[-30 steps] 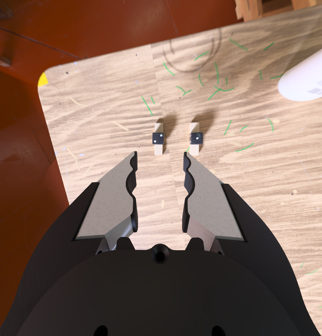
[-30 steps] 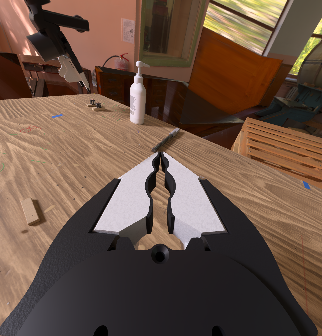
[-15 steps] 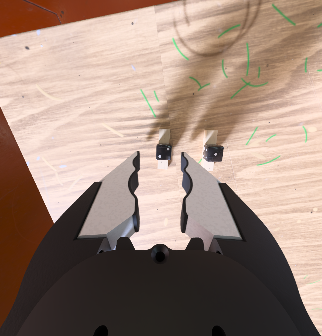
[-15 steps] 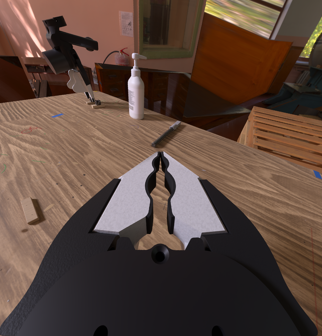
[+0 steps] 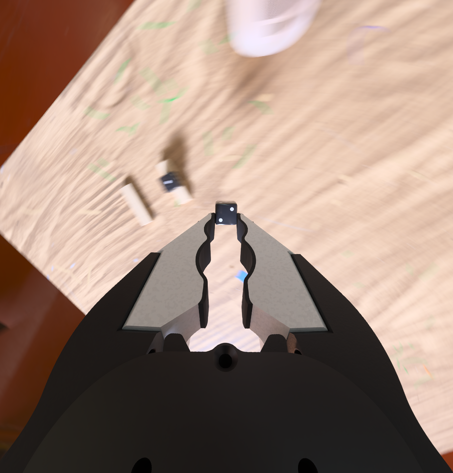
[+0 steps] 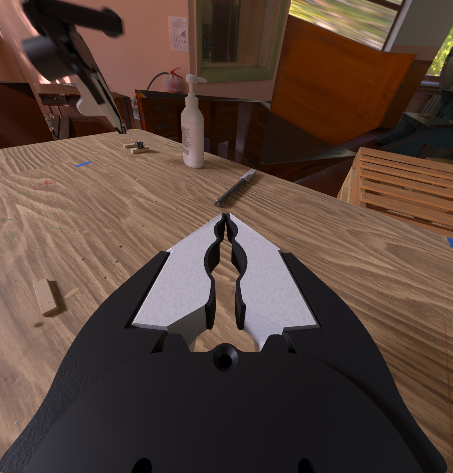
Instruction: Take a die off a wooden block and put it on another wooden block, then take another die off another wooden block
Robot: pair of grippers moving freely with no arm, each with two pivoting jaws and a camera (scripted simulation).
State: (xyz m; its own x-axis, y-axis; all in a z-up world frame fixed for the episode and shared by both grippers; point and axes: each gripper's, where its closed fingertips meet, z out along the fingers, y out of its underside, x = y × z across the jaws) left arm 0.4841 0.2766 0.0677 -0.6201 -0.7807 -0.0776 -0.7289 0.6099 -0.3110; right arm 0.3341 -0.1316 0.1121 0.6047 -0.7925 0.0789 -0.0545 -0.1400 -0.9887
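Note:
My left gripper is shut on a black die held at its fingertips, lifted above the table. Below and left lie a bare wooden block and a second wooden block with another black die on it; both are blurred. In the right wrist view the left gripper hangs above those two blocks, the second die still on one. A third wooden block lies bare near my right gripper, which is shut and empty, low over the table.
A white pump bottle stands at the far table edge, blurred at the top of the left wrist view. A metal pen lies ahead of my right gripper. A slatted wooden crate is at the right. The table edge is near the left.
My left gripper closed on the left die, lifted it off its block and swung away, turning. The block it sat on is now bare. My right gripper has hardly moved.

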